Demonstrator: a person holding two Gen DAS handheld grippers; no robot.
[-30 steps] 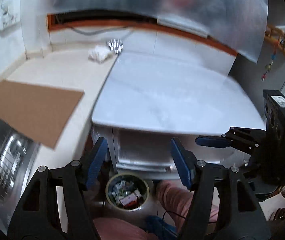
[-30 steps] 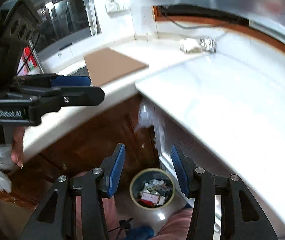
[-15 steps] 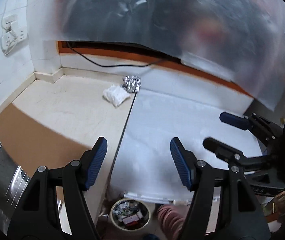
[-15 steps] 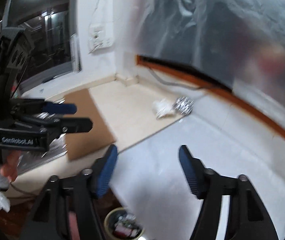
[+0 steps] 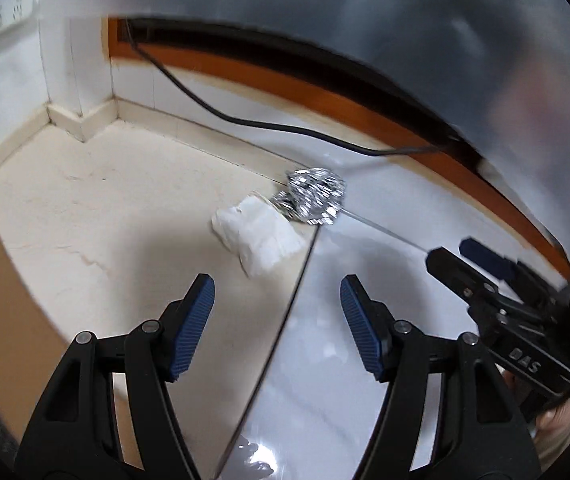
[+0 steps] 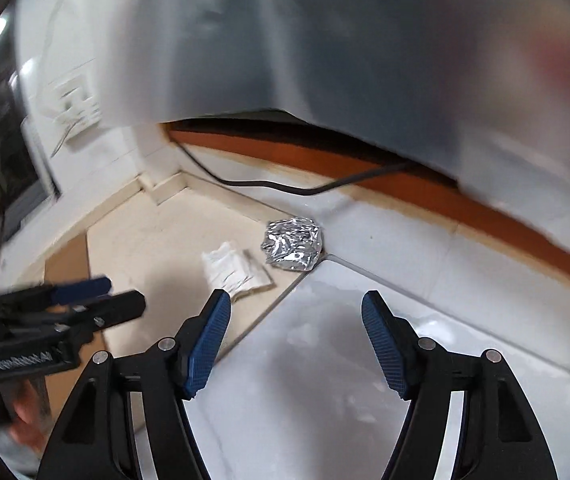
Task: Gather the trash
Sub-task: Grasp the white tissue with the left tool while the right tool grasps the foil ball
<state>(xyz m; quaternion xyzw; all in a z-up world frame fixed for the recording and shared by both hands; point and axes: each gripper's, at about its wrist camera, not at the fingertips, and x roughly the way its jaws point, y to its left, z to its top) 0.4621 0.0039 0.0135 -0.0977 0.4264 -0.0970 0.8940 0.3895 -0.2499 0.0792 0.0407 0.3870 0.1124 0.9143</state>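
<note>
A crumpled white paper napkin (image 5: 259, 238) lies on the beige counter, touching a crumpled ball of silver foil (image 5: 317, 196) at the seam with the white counter. My left gripper (image 5: 277, 300) is open and empty, just short of the napkin. In the right wrist view the napkin (image 6: 235, 270) and the foil (image 6: 293, 248) lie ahead of my right gripper (image 6: 296, 312), which is open and empty. The right gripper also shows at the right edge of the left wrist view (image 5: 465, 258), and the left gripper shows at the left of the right wrist view (image 6: 119, 296).
A black cable (image 5: 245, 120) runs along the back wall under an orange-brown ledge (image 5: 325, 100). A brown cardboard sheet (image 6: 67, 260) lies on the beige counter at the left. A wall socket (image 6: 73, 108) is on the left wall. Blurred plastic sheeting (image 6: 325, 40) hangs above.
Both grippers have risen from the bin below the counter edge and moved forward over the counter toward the napkin and foil, which now look much closer. Both stay open.
</note>
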